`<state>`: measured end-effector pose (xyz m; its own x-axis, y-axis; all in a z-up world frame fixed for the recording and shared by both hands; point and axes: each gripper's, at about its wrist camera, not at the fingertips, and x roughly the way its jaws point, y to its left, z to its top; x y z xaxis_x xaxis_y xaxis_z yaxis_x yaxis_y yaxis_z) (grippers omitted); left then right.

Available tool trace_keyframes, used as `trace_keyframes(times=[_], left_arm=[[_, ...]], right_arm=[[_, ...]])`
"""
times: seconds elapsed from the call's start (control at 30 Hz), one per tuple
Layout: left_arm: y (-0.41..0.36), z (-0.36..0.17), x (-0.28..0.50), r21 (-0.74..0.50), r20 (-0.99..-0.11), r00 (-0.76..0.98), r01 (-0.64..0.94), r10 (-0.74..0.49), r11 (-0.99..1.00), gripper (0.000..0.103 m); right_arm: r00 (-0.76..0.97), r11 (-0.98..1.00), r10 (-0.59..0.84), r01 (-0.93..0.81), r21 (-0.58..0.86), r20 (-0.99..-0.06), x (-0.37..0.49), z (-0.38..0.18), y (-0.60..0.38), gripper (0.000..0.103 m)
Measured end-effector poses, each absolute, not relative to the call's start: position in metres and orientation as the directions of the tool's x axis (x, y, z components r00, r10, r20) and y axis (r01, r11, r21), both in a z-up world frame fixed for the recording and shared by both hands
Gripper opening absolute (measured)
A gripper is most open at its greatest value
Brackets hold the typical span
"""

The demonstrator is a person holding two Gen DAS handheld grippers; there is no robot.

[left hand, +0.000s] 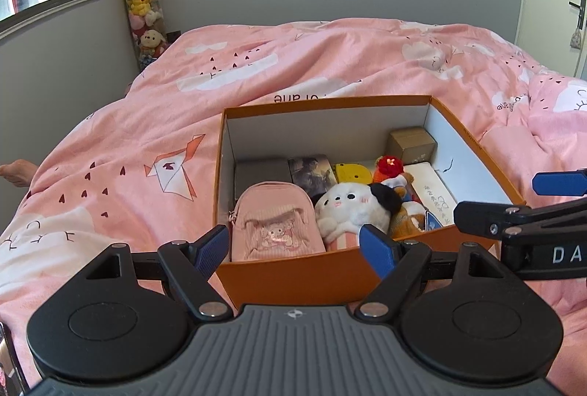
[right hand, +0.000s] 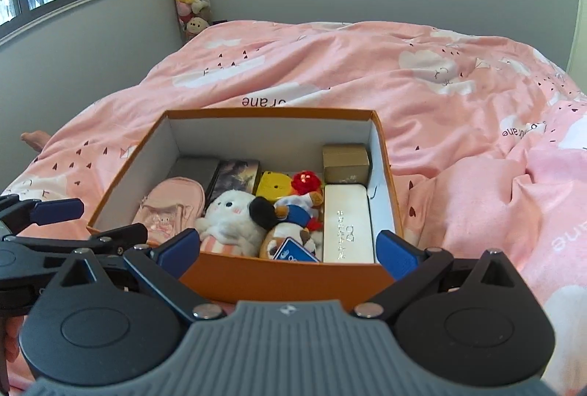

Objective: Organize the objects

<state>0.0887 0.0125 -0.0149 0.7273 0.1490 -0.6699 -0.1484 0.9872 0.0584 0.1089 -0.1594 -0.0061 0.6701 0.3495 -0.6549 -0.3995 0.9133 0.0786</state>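
The box was orange outside and white inside, resting on a pink duvet printed with white clouds and small dark hearts, and it held a pink striped pouch, a white plush with a black ear, and a yellow case.

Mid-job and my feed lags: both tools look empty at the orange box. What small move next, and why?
Probably ease both tools back and look for a lid. The orange cardboard box on the pink duvet already holds the pink pouch, white plush and white case. The left tool and right tool are open and empty, and no loose item shows on the duvet.
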Motion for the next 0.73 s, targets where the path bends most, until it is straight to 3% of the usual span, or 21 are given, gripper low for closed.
trace_keyframes(times=[0.73], left_arm=[[0.0142, -0.0149, 0.0885, 0.054, -0.671, 0.727, -0.151, 0.148, 0.987, 0.094]], right_arm=[[0.649, 0.908, 0.359, -0.409, 0.09, -0.671, 0.1068, -0.0136, -0.1598, 0.102]])
